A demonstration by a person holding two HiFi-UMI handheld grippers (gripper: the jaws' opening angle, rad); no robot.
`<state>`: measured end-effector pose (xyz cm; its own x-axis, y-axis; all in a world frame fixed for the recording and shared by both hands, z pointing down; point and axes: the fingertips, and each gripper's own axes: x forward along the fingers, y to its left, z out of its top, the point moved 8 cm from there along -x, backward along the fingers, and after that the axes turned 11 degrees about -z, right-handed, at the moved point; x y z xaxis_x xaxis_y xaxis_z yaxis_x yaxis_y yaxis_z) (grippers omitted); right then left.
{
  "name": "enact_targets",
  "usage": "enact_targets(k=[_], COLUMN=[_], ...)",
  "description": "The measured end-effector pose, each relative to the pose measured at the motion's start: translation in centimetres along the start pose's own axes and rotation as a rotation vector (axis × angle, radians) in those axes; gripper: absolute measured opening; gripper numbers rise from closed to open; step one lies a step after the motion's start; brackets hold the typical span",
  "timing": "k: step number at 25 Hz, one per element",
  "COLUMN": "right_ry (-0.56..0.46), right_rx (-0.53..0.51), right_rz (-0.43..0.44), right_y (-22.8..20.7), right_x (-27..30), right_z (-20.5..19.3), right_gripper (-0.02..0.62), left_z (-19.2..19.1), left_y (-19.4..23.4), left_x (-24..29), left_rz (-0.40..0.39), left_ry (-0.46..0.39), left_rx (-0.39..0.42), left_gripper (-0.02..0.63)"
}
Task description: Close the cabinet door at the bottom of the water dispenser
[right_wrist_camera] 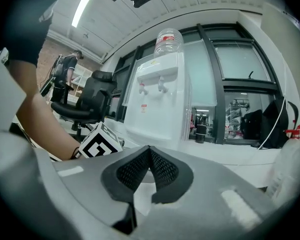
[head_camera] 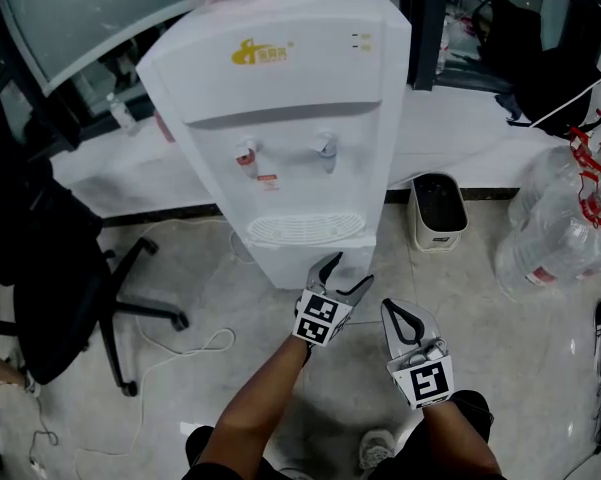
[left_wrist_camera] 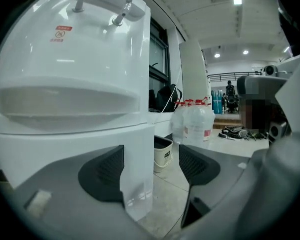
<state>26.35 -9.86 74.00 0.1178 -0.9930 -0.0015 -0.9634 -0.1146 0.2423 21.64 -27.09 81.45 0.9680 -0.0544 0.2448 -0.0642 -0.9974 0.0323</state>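
The white water dispenser stands on the tiled floor, with two taps and a drip tray above its bottom cabinet. My left gripper is open at the cabinet's lower right corner. In the left gripper view the cabinet front's right edge stands between the open jaws, close to the left pad and apart from the right one. I cannot tell a gap at the door. My right gripper hangs further right and nearer me, shut with nothing in it.
A black office chair stands at the left, with a white cable on the floor beside it. A small white bin sits right of the dispenser. Clear water bottles stand at the far right.
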Motion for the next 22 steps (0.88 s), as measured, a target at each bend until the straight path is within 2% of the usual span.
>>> enact_targets(k=[7,14,18,22], right_ry=[0.040,0.005,-0.024,-0.037], right_rx=[-0.074,-0.031,-0.017,-0.021], right_rz=[0.004,-0.012,-0.019,0.005], right_y=[0.3,0.1,0.3,1.3], right_x=[-0.3,-0.4,-0.1,0.2], right_z=[-0.1,0.1,0.7,0.8], right_gripper=[0.003,0.003,0.003,0.003], left_z=[1.0,1.1,2.0,2.8], left_y=[0.9,-1.0,-2.4,-4.1], left_x=[0.9,-0.8,-4.0,-8.6], left_rz=[0.032,0.021,0.110,0.219], left_ry=[-0.018,-0.052,-0.103,-0.164], left_rx=[0.038,0.014,0.030,0.030], left_gripper=[0.367,0.365,0.347,0.278])
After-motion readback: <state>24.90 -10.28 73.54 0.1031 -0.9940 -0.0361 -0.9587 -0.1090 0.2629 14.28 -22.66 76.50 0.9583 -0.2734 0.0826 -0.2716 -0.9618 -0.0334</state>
